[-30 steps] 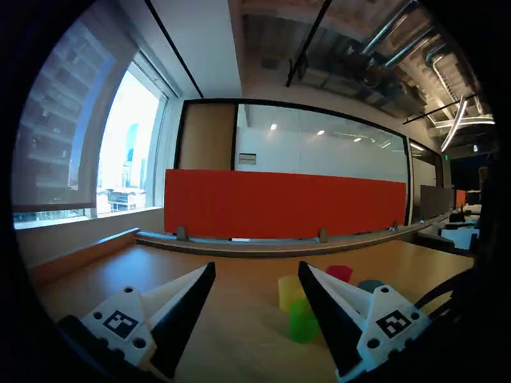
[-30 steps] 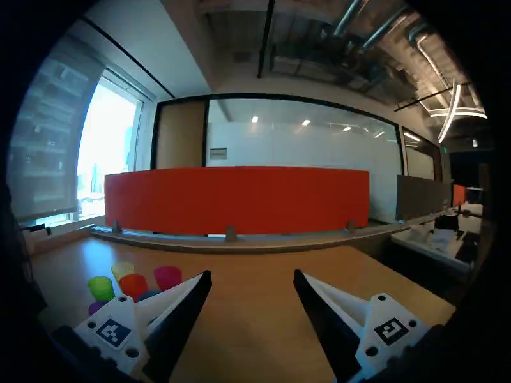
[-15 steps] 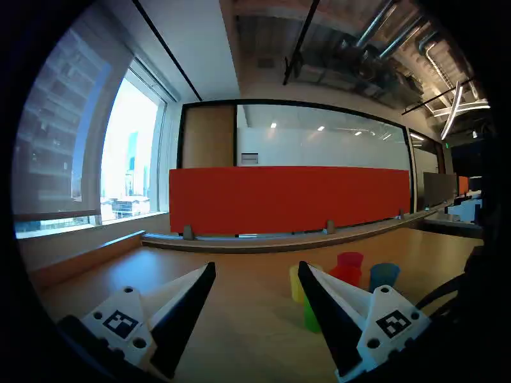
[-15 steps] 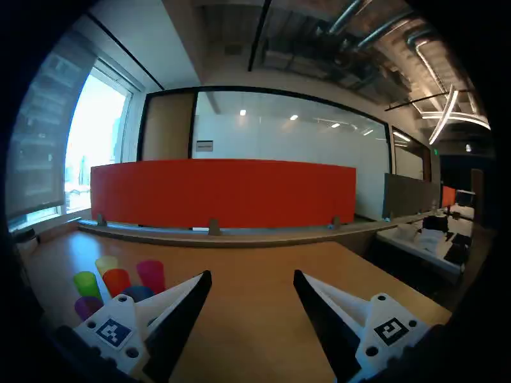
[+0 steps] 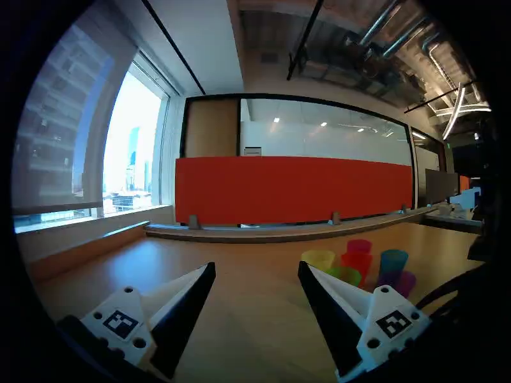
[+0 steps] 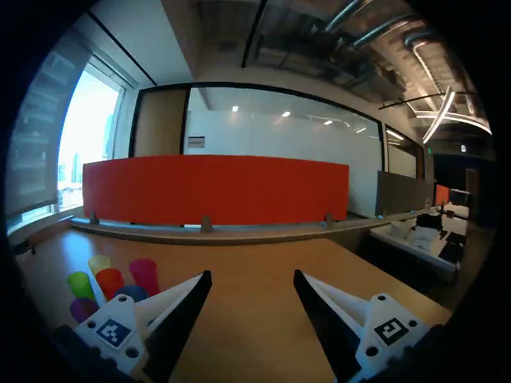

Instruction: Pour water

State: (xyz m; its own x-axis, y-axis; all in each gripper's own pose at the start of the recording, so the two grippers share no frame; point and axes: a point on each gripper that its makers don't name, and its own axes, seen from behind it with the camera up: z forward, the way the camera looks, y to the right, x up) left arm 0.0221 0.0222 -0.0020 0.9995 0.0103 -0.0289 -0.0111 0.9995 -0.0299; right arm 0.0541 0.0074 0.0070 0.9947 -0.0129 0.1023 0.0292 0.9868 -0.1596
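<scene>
Six coloured cups (image 6: 110, 281) stand clustered on the wooden desk (image 6: 255, 268).

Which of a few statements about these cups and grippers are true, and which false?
1. The left gripper and the right gripper are both open and empty. True.
2. The yellow cup stands on the wooden desk next to the green cup. True.
3. In the right gripper view, the pink cup sits at the far right. False: it sits on the left.
4. The divider panel behind the desk is blue. False: it is orange-red.
</scene>
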